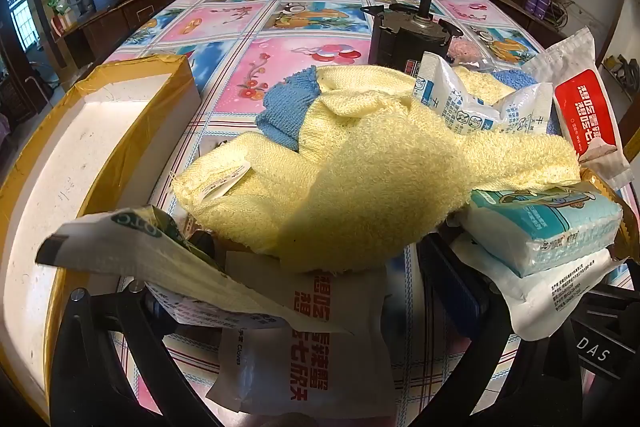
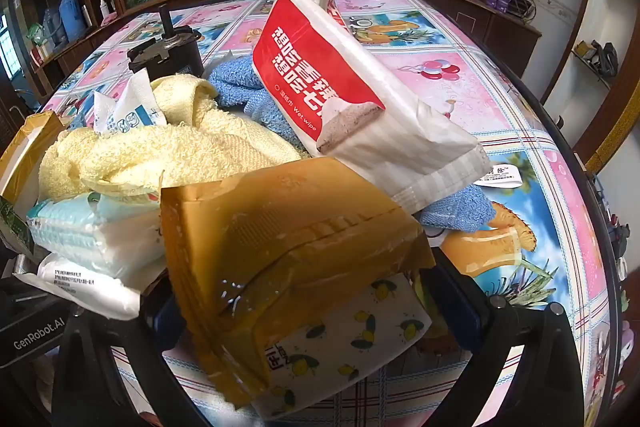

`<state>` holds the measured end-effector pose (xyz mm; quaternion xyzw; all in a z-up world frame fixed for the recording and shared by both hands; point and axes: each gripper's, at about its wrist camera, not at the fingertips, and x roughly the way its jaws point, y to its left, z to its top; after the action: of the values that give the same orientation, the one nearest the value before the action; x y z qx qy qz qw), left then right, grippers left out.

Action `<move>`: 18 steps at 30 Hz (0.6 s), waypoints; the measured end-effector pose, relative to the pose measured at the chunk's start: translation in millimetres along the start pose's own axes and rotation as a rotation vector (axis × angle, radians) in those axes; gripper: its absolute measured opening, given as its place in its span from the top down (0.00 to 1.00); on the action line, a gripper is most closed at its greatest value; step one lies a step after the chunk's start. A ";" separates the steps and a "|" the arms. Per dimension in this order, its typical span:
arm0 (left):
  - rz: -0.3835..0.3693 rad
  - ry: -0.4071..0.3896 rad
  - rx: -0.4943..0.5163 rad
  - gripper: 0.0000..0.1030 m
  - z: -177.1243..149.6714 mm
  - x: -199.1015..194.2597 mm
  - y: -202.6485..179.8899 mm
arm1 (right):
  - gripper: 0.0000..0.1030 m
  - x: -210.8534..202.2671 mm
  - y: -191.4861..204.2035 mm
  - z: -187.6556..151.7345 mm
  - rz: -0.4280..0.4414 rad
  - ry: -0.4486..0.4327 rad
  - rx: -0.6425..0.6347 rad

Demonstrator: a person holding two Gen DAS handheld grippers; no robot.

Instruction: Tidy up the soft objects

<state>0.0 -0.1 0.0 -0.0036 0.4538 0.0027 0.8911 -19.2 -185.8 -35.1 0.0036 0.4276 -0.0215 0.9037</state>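
Observation:
A yellow towel point(image 1: 360, 167) lies heaped on the table with a blue towel point(image 1: 288, 107) under it; both show in the right wrist view, yellow point(image 2: 160, 151) and blue point(image 2: 248, 83). My left gripper point(image 1: 280, 307) stands open around a white wet-wipe packet point(image 1: 316, 347) and a paper packet point(image 1: 160, 259). My right gripper point(image 2: 316, 307) has its jaws wide around a tan-taped, lemon-print tissue pack point(image 2: 288, 251); contact is unclear. A red wet-wipe pack point(image 2: 332, 75) leans on the pile. A pale blue tissue pack point(image 1: 552, 223) lies at the right.
An open white foam box with tan tape point(image 1: 80, 155) stands at the left. A black motor-like object point(image 1: 412, 27) stands behind the pile. White-blue sachets point(image 1: 460, 99) rest on the yellow towel. The table has a cartoon-print cloth point(image 2: 500, 99); cabinets surround it.

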 end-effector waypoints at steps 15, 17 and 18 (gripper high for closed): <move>0.019 -0.001 -0.029 0.00 -9.0 -6.5 1.5 | 0.00 0.4 0.0 0.1 0.000 0.000 0.000; 0.021 -0.001 -0.032 0.00 -10.6 -8.0 0.1 | 0.00 0.5 0.0 0.1 0.000 0.000 0.000; 0.021 -0.001 -0.033 0.00 -12.4 -9.3 -0.1 | 0.00 0.5 0.0 0.1 0.000 0.000 0.000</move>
<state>-15.4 -0.3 0.3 -0.0134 0.4531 0.0196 0.8912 -18.8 -185.8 -35.4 0.0035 0.4275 -0.0216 0.9038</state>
